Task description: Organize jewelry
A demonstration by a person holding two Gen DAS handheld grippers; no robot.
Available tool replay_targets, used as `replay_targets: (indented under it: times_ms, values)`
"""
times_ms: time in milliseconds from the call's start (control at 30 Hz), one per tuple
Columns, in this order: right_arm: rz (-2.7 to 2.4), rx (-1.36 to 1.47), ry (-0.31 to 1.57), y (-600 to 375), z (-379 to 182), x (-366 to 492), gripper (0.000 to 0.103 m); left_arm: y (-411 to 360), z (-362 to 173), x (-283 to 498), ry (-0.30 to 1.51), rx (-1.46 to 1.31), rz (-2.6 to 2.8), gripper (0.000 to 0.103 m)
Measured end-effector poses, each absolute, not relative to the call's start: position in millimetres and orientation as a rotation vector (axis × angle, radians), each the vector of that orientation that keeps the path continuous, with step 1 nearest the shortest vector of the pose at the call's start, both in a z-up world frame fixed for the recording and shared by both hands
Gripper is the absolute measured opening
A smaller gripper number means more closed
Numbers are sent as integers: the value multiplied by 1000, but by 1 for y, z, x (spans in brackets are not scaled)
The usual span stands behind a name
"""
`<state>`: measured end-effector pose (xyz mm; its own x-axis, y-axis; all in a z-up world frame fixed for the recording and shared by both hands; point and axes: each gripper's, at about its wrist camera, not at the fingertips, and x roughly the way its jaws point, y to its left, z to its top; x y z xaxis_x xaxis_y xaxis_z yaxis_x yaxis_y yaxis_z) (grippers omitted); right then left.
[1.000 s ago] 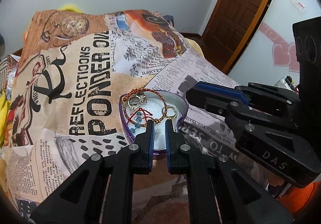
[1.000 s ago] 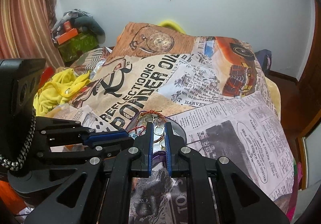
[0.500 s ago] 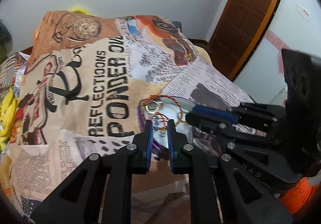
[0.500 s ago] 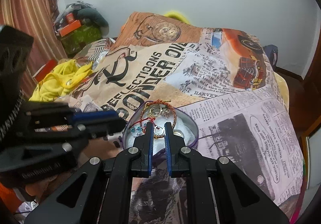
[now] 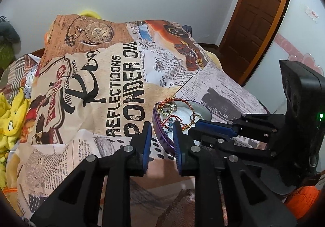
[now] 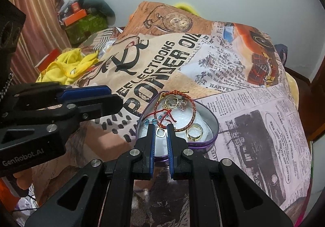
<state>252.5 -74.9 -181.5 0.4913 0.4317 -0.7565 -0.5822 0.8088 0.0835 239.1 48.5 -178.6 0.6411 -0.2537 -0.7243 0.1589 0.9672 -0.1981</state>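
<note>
Black left gripper (image 6: 113,98) casing reads "GenRobot.AI"; bedsheet (image 6: 254,125) reads "PONDER".

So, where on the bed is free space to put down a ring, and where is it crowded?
Free: the printed bedspread right of the heart-shaped tin, and the PONDER lettering area behind it. Crowded: inside the tin, with bracelets and rings, and left of it, where the left gripper reaches in.
</note>
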Motion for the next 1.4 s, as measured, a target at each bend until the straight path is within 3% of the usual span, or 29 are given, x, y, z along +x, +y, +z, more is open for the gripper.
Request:
replay_targets:
  times_ms: [100, 433, 700, 1033, 1133, 1200, 1233, 1300, 1400]
  values:
    - [612, -185, 852, -78, -176, 250, 21, 48, -171, 233, 829, -111, -231, 20]
    - [559, -172, 714, -95, -122, 220, 22, 42, -116, 196, 704, -87, -213, 21]
    - [512, -127, 490, -116, -46, 165, 22, 33, -47, 141, 496, -42, -183, 34]
    - [464, -79, 165, -132, 27, 66, 23, 24, 18, 58, 229, -38, -131, 62]
    - [450, -69, 114, -134, 34, 48, 35, 23, 27, 39, 167, -31, -104, 75]
    - [428, -54, 79, -135, 36, 37, 57, 22, 31, 28, 135, -26, -78, 89]
    - [420, -47, 70, -137, 36, 37, 62, 21, 31, 24, 120, -25, -62, 96]
    - [399, -27, 50, -139, 36, 33, 79, 20, 32, 16, 89, -20, -32, 100]
    - [358, 1, 32, -141, 36, 31, 96, 18, 31, 11, 76, -8, -15, 101]
